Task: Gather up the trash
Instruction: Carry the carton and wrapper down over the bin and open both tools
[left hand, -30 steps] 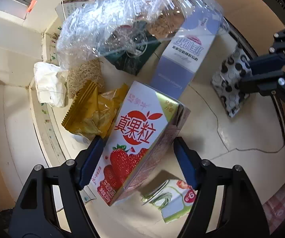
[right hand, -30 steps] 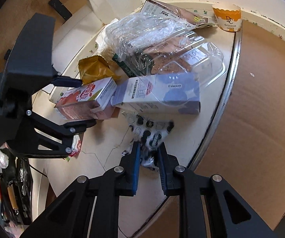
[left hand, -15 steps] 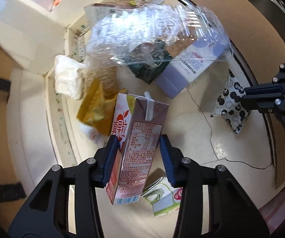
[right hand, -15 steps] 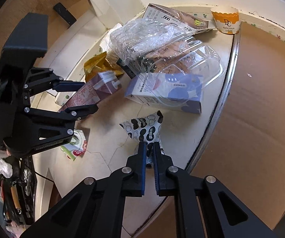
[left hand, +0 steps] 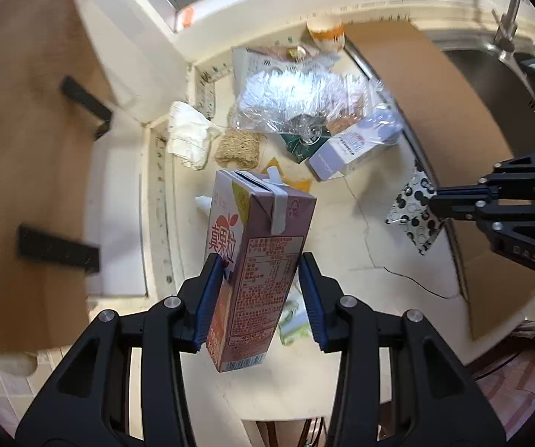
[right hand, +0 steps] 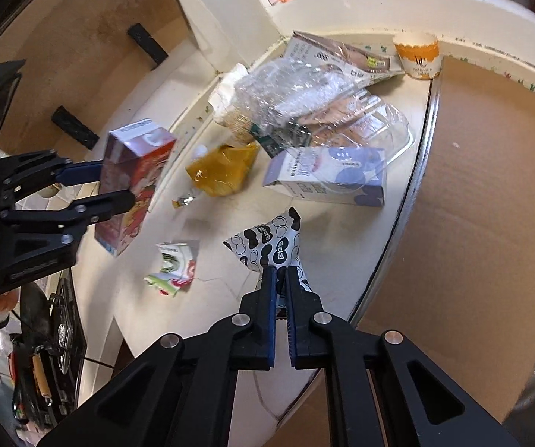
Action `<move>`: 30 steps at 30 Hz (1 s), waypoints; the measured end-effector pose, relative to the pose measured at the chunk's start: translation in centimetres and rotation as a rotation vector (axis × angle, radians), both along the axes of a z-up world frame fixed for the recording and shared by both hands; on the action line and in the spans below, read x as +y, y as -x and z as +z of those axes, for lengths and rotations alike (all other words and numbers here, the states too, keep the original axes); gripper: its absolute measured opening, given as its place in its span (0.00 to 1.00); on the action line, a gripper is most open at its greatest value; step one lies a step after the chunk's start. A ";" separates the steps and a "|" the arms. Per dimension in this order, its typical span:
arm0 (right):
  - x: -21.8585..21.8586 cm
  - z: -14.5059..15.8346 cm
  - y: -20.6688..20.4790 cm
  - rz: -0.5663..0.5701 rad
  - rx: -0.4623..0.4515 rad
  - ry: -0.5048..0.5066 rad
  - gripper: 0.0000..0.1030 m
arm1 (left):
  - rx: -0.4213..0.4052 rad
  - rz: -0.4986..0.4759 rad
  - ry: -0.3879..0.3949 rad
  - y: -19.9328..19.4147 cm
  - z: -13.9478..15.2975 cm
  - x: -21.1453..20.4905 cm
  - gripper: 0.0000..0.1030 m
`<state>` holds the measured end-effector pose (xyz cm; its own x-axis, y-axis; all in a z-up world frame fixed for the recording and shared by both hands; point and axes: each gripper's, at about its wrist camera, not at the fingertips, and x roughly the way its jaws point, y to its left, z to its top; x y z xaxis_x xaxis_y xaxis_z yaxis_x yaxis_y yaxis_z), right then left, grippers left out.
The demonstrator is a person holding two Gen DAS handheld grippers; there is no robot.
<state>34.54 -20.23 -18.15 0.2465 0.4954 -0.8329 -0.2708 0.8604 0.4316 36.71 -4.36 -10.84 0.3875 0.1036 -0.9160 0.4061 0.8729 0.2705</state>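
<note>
My left gripper [left hand: 261,264] is shut on a pink strawberry milk carton [left hand: 256,260] and holds it upright above the cream counter [left hand: 360,335]; it also shows in the right wrist view [right hand: 133,182]. My right gripper [right hand: 280,273] is shut on a black-and-white spotted wrapper [right hand: 271,242], lifted off the counter; the wrapper shows at the right of the left wrist view [left hand: 414,208]. Trash left on the counter: a purple carton [right hand: 327,178], a clear plastic clamshell [right hand: 315,100], a yellow wrapper [right hand: 222,171], a small green-and-red wrapper [right hand: 174,268].
A brown cardboard sheet [right hand: 483,193] covers the sink on the right. An orange paper cup [right hand: 418,56] stands at the back by the wall. A white crumpled tissue [left hand: 189,138] and a fibrous scrubber [left hand: 237,147] lie at the back left. Wooden cabinet doors [left hand: 25,149] are left.
My left gripper has closed on the strawberry carton, turned it upright and raised it off the counter. My right gripper has closed on the spotted wrapper and lifted it.
</note>
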 end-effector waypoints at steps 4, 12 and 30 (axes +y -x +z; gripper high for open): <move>0.5 2.2 2.0 0.007 -0.027 0.008 0.05 | -0.013 0.018 0.064 3.1 1.9 1.4 0.37; 2.3 7.3 8.8 0.006 -0.096 0.031 0.05 | -0.058 0.043 0.184 11.2 4.3 4.4 0.37; 8.5 7.4 31.3 -0.040 -0.025 0.110 0.05 | 0.045 0.092 0.372 31.1 -3.4 8.3 0.37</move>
<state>3.22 -11.72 -10.75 0.2858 0.3907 -0.8751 -0.2444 0.9127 0.3276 5.60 3.97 -14.20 0.3505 -0.2070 -0.9134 0.3260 0.9412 -0.0882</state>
